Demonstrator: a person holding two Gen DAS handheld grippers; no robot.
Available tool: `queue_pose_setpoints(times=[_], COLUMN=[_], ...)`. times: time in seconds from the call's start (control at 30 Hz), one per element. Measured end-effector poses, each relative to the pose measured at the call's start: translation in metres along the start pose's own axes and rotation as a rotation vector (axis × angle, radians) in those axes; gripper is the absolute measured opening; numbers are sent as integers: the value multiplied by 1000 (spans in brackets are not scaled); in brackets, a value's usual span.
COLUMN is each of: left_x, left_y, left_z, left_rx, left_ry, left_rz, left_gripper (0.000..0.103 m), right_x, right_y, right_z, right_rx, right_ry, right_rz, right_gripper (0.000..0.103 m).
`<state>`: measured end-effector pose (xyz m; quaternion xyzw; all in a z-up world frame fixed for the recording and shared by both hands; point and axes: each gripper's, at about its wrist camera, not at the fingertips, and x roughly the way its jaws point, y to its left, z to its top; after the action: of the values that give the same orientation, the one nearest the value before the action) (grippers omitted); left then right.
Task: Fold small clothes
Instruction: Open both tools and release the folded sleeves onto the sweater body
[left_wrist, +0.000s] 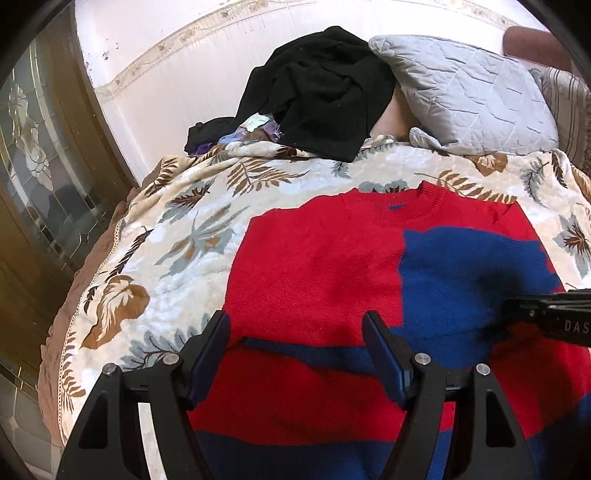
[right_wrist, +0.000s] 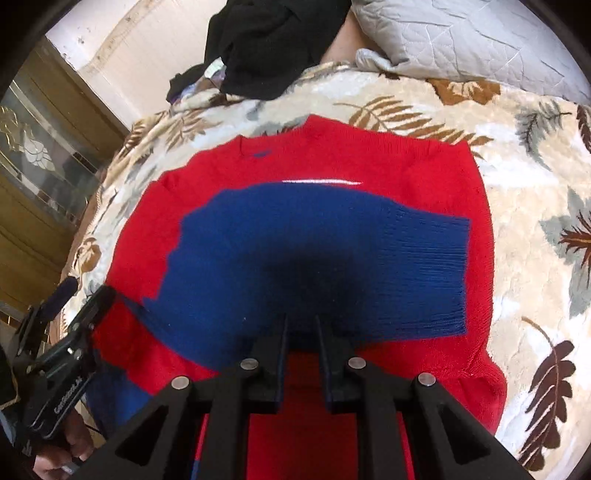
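A small red and blue knit sweater (left_wrist: 317, 266) lies flat on the leaf-patterned blanket, neck away from me; it also shows in the right wrist view (right_wrist: 332, 162). A blue sleeve (right_wrist: 332, 243) is folded across its chest. My left gripper (left_wrist: 297, 325) is open just above the sweater's lower left part and holds nothing. My right gripper (right_wrist: 301, 325) hovers over the folded blue sleeve with its jaws nearly together, a narrow gap between them, nothing in them. The right gripper's body shows at the right edge of the left wrist view (left_wrist: 554, 314).
The blanket (left_wrist: 177, 236) covers a bed. A black garment pile (left_wrist: 317, 92) and a grey quilted pillow (left_wrist: 465, 92) lie at the head. A white wall and a wood-framed glass door (left_wrist: 40, 177) stand left. The bed edge drops off at the left.
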<state>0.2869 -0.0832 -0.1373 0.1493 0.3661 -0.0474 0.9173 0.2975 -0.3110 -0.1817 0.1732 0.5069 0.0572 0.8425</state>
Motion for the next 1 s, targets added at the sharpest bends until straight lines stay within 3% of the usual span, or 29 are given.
queue_pose_setpoints(times=[0.13, 0.3, 0.47, 0.53, 0.67, 0.83, 1.0], left_x=[-1, 13, 58, 58, 50, 36, 48], left_y=[-4, -9, -15, -12, -13, -15, 4], left_z=[-1, 1, -3, -1, 0, 0, 0], left_rx=[5, 7, -2, -36, -33, -10, -31], left_ry=[1, 26, 184, 180, 159, 117, 152], left_rz=[-11, -24, -48, -58, -62, -106, -31], left_gripper=[74, 74, 75, 76, 76, 76, 76], right_x=[-8, 6, -3, -6, 0, -14, -27], right_y=[0, 0, 2, -2, -15, -18, -49], right_z=[-1, -3, 2, 4, 7, 5, 7], right_rx=[5, -11, -12, 4, 58, 74, 159], right_ry=[-25, 22, -21, -36, -4, -30, -55], right_rz=[1, -25, -26, -24, -6, 13, -25], right_gripper=[18, 19, 19, 19, 19, 19, 19])
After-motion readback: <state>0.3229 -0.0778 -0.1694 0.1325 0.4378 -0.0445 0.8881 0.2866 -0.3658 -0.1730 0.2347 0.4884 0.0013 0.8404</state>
